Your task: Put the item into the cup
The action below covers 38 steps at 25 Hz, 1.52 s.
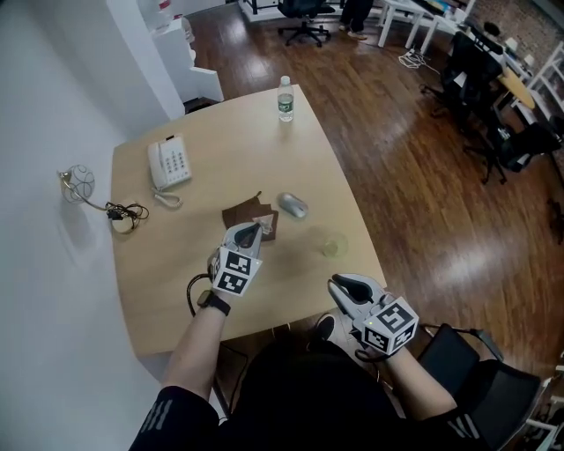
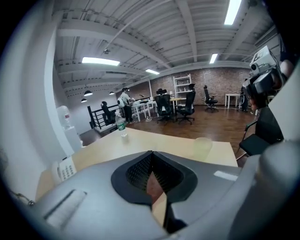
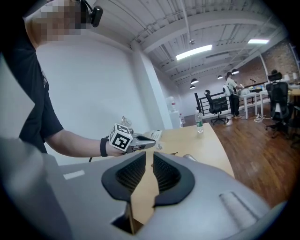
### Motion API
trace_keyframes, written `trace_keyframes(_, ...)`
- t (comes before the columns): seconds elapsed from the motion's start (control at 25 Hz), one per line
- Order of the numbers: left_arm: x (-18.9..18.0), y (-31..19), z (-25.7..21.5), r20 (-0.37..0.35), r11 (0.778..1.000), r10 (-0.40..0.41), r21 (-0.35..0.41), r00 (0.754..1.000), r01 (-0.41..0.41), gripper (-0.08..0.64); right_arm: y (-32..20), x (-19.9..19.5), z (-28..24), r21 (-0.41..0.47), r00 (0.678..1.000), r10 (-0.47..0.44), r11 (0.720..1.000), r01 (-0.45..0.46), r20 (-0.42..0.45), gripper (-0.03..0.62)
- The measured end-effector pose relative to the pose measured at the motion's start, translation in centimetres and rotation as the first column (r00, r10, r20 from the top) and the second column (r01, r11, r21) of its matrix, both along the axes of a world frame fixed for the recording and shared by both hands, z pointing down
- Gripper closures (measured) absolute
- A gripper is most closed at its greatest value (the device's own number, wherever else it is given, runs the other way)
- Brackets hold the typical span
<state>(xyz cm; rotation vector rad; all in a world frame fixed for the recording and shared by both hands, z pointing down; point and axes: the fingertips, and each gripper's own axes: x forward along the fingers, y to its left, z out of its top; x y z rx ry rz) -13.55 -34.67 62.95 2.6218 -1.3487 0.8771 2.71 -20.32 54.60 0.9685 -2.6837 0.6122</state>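
A flat brown item point(image 1: 236, 214) lies in the middle of the wooden table point(image 1: 159, 291). My left gripper point(image 1: 250, 232) rests at its near edge with the jaws shut, and a sliver of the brown item point(image 2: 153, 184) shows right between the pads. In the right gripper view the left gripper point(image 3: 152, 140) points out over the table. A clear, pale cup point(image 1: 333, 244) stands upright to the right of the item, also seen ahead as the cup point(image 2: 203, 146). My right gripper point(image 1: 342, 284) hovers at the table's front edge just below the cup, its pads point(image 3: 163, 171) a narrow gap apart and empty.
A grey rounded object point(image 1: 293, 205) lies just right of the brown item. A water bottle point(image 1: 285, 99) stands at the far edge and a white desk phone point(image 1: 169, 163) at the left. A coiled cable point(image 1: 123, 214) hangs at the left edge. Office chairs point(image 1: 304, 13) stand on the wood floor beyond.
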Motion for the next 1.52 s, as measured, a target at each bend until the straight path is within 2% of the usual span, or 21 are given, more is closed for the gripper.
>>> trace_keyframes(0.24,11.2,0.4,0.4,-0.011,0.989,0.145,-0.029,0.989,-0.145,0.565,0.6,5.3,1.0,-0.022,0.998,0.058,0.998,-0.058,0.009,0.534)
trace_keyframes(0.36,15.3,0.8,2.1,-0.005,0.978,0.195,-0.076,0.981,-0.195,0.565,0.6,7.8,1.6,-0.032,0.996,0.086,0.996,-0.086,-0.004,0.534)
trace_keyframes(0.52,19.3,1.9,5.3,0.039,0.958,0.258,-0.142,0.965,-0.25,0.565,0.9,10.6,2.6,-0.051,0.994,0.112,0.992,-0.112,0.0,0.534)
trace_keyframes(0.72,21.2,2.7,8.3,0.081,0.944,0.276,-0.21,0.958,-0.255,0.565,0.9,12.8,3.4,-0.065,0.993,0.114,0.991,-0.114,-0.004,0.534)
trace_keyframes(1.12,22.7,3.9,9.5,0.106,0.934,0.29,-0.247,0.951,-0.257,0.563,0.4,14.2,4.2,-0.074,0.997,0.077,0.994,-0.077,0.007,0.534)
trace_keyframes(1.28,22.7,4.5,10.1,0.104,0.925,0.293,-0.281,0.95,-0.255,0.534,0.1,13.8,4.2,-0.06,0.999,0.047,0.997,-0.047,-0.005,0.534)
trace_keyframes(1.52,22.9,4.9,9.9,0.079,0.922,0.296,-0.284,0.952,-0.263,0.456,0.1,13.7,4.2,-0.066,1.0,0.026,0.997,-0.026,-0.006,0.534)
